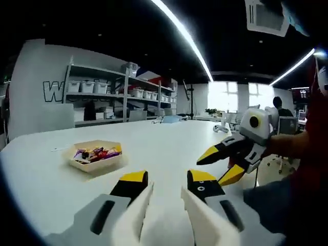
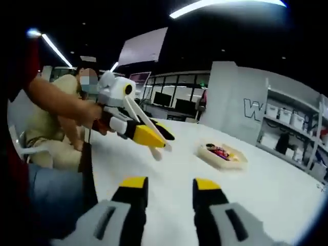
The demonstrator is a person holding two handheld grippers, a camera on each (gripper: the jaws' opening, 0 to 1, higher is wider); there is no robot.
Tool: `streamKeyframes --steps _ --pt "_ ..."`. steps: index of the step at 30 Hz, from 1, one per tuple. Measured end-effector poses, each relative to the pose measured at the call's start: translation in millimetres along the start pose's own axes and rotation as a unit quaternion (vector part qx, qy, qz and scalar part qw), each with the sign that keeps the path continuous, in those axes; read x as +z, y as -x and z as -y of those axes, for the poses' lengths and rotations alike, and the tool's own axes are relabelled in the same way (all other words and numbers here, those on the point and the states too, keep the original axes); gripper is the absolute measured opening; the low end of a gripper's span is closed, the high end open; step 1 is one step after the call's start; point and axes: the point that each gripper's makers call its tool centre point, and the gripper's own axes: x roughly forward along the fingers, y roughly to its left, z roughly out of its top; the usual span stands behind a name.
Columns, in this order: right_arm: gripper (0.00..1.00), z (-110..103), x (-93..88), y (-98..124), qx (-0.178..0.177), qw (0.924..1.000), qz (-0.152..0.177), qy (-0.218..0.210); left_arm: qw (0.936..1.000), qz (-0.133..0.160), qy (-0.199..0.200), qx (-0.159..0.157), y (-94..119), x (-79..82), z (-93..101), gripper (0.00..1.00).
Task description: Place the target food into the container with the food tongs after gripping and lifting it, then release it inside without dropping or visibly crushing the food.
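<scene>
A shallow beige tray [image 1: 98,166] sits on the white table to the left, holding colourful wrapped food pieces [image 1: 95,153]. My left gripper [image 1: 167,179] is open low over the table, right of the tray, with nothing between its yellow-tipped jaws. My right gripper [image 1: 219,165] comes in from the right, held by a hand, open and empty above the table. In the right gripper view the tray [image 2: 218,162] and its food [image 2: 219,151] lie right of centre. There my right gripper [image 2: 170,184] is open, and the left gripper [image 2: 158,137] hovers left of the tray.
The white table [image 1: 169,141] is broad, with its near edge curving at the left. Shelves with white bins [image 1: 118,92] stand behind it by a wall with a large W. A seated person [image 2: 61,133] is on the left of the right gripper view.
</scene>
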Motion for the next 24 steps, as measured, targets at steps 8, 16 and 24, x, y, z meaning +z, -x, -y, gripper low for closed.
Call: streamKeyframes --steps 8,16,24 --pt "0.29 -10.9 4.0 -9.7 0.057 0.9981 0.02 -0.017 0.9996 0.004 0.016 -0.024 -6.7 -9.4 1.7 0.29" --pt "0.22 -14.8 5.4 -28.2 0.095 0.9952 0.023 -0.003 0.9973 0.045 0.0 -0.058 -9.8 6.7 11.7 0.28" --pt "0.09 -21.7 14.9 -31.0 0.145 0.9879 0.047 0.028 0.992 0.062 -0.033 -0.105 -12.2 8.3 17.7 0.28"
